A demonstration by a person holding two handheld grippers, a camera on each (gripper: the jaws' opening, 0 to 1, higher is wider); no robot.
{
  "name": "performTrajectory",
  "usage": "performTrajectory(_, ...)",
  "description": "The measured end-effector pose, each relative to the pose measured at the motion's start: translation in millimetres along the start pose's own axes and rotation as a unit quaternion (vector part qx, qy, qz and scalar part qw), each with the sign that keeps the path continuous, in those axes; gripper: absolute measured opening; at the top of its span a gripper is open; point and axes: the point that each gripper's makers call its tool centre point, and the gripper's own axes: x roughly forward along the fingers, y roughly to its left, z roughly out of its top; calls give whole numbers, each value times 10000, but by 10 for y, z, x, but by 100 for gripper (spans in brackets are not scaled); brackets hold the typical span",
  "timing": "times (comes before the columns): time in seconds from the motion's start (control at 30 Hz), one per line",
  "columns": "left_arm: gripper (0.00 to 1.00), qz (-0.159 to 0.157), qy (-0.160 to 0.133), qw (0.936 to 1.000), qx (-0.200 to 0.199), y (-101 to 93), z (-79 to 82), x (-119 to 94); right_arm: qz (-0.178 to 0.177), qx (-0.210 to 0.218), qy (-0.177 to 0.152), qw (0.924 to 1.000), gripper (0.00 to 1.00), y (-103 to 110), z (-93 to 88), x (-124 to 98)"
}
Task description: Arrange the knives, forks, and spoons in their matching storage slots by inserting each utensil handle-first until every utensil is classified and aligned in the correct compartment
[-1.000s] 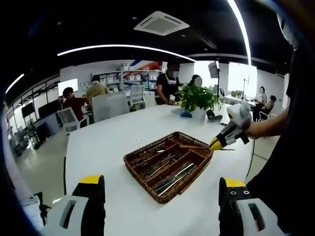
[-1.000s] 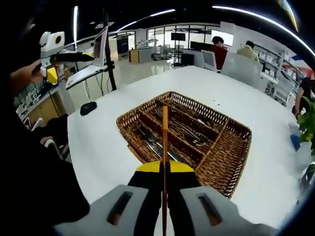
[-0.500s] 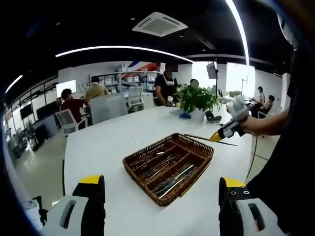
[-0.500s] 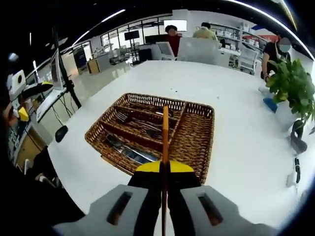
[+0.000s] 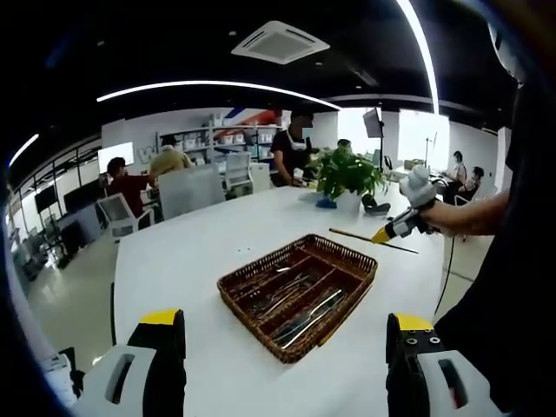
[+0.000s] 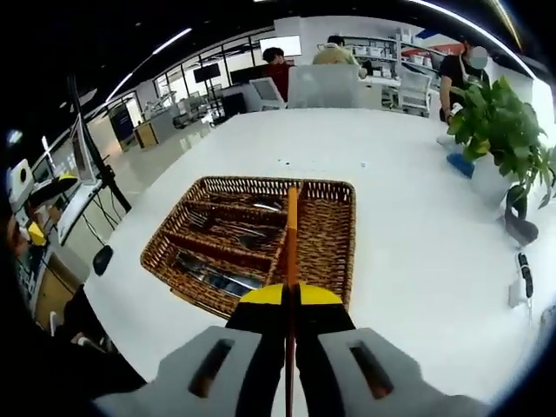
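Left gripper view: our left tongs point(image 5: 282, 365) hang apart and empty over the near edge of the white counter point(image 5: 200, 252). Beyond them, mid-counter, sits the wicker tray point(image 5: 298, 292), cutlery lying in its slots. Our right tongs point(image 5: 383, 234) hover past its far corner, clamped on a slim orange-brown stick point(image 5: 369, 240).

Right gripper view: that stick point(image 6: 292, 234) points over the tray point(image 6: 334, 243). We judge we are carrying it; next, lower it into the matching slot.

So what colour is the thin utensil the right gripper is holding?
Orange-brown; the thin utensil shows best in the right gripper view, clamped in the right gripper.
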Motion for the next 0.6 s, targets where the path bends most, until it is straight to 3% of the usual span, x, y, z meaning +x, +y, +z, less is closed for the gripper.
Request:
performTrajectory(0.27, 100, -32, -12, 10000, 15, -13, -4, 11, -72, 104, -40, 9999, 0, -50, 51, 90)
performTrajectory(0.6, 100, -18, 51, 9999, 97, 32, -35, 3, -146, 62, -160, 9997, 0, -172, 306, 221)
